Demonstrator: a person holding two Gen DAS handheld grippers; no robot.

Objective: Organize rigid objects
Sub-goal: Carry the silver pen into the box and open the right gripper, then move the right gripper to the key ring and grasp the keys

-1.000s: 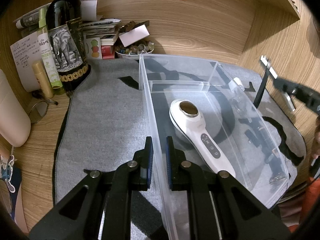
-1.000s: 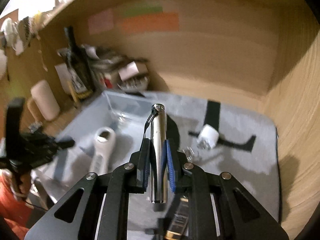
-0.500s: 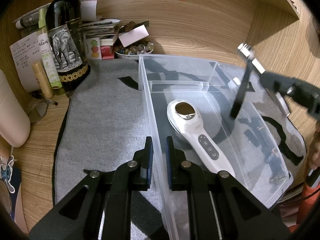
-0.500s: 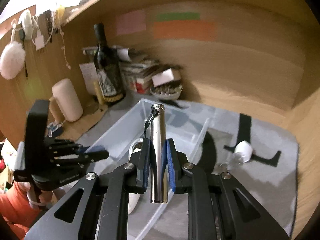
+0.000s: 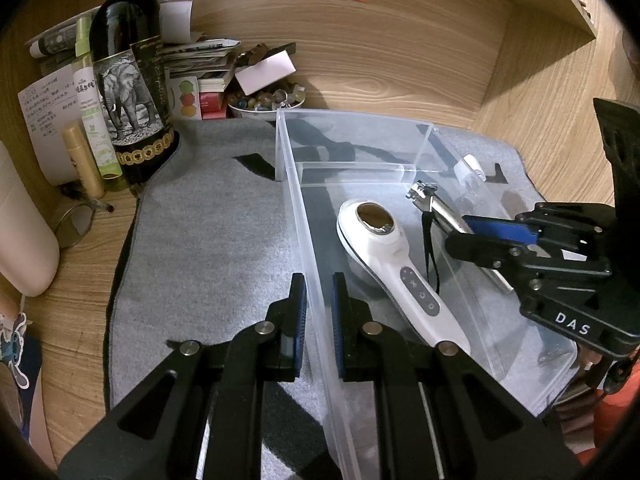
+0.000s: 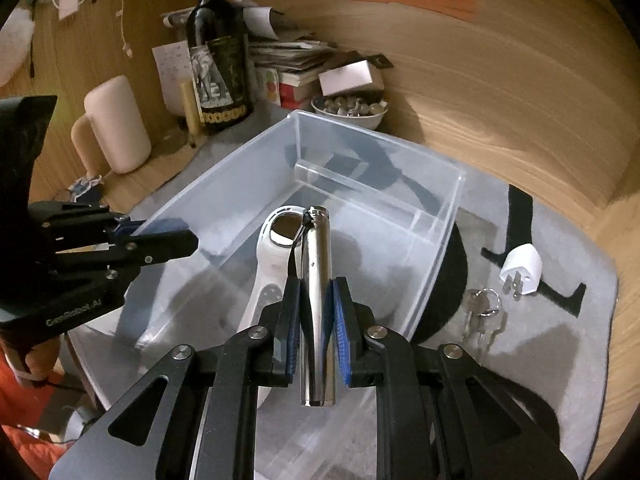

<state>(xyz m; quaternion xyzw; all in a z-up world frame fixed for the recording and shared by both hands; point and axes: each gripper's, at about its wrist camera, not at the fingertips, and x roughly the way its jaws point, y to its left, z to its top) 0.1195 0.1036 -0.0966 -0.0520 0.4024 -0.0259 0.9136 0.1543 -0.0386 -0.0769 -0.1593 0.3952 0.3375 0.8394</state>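
Clear plastic bin on grey mat: white handheld massager lies in its big compartment, small end compartment bare. Left gripper clamped on the bin's near wall. Right gripper, marked "DAS", pinches a silver flashlight, now lowered over the bin above the massager; a second ago it was off beyond the bin's far wall. Wall plug and keys lie on the mat outside.

Bin on mat, on table. In bin: massager, right of the left wall; divider behind. Bottle left of bin; bowl behind; plug and keys right.
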